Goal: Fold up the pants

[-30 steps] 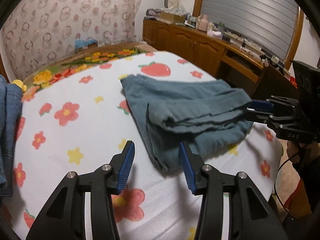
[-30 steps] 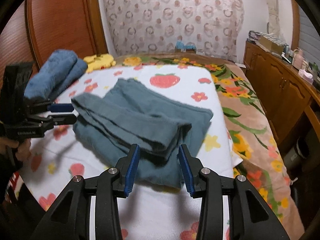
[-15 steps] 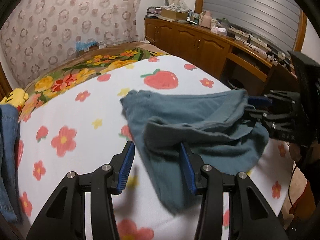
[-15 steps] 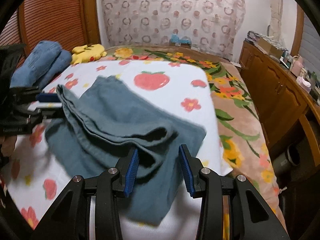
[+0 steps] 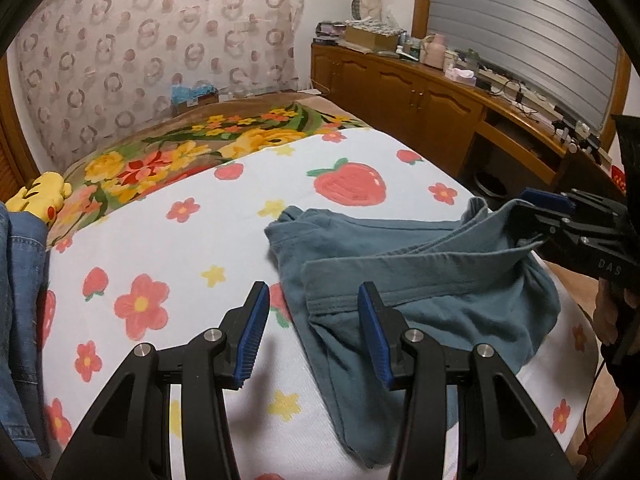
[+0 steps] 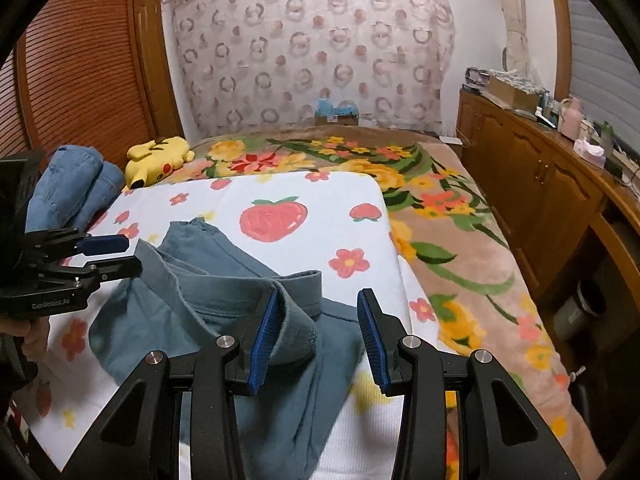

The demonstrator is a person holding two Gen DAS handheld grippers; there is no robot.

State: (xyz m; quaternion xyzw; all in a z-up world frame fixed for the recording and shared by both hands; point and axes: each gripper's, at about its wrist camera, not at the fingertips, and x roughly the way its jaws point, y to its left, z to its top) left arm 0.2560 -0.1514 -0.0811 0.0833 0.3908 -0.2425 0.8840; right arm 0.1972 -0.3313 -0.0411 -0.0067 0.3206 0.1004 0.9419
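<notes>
The blue-grey pants (image 5: 420, 280) lie folded in a loose bundle on the white strawberry-print sheet (image 5: 168, 248), also seen in the right wrist view (image 6: 208, 292). My left gripper (image 5: 316, 332) is open, its right finger over the pants' near-left corner, its left finger over bare sheet. My right gripper (image 6: 316, 336) is open, with a raised fold of the pants resting against its left finger. Each gripper shows in the other's view, the right one (image 5: 536, 216) at the pants' right edge, the left one (image 6: 112, 256) at their left edge.
Folded blue jeans (image 6: 72, 188) and a yellow plush toy (image 6: 160, 156) lie at the bed's left side. A floral blanket (image 6: 440, 216) covers the rest of the bed. A wooden cabinet (image 5: 420, 96) with clutter runs along the right wall.
Both grippers have pulled back toward the near edge of the bed. The pants have shifted with them and their top layer has rumpled and lifted at the ends.
</notes>
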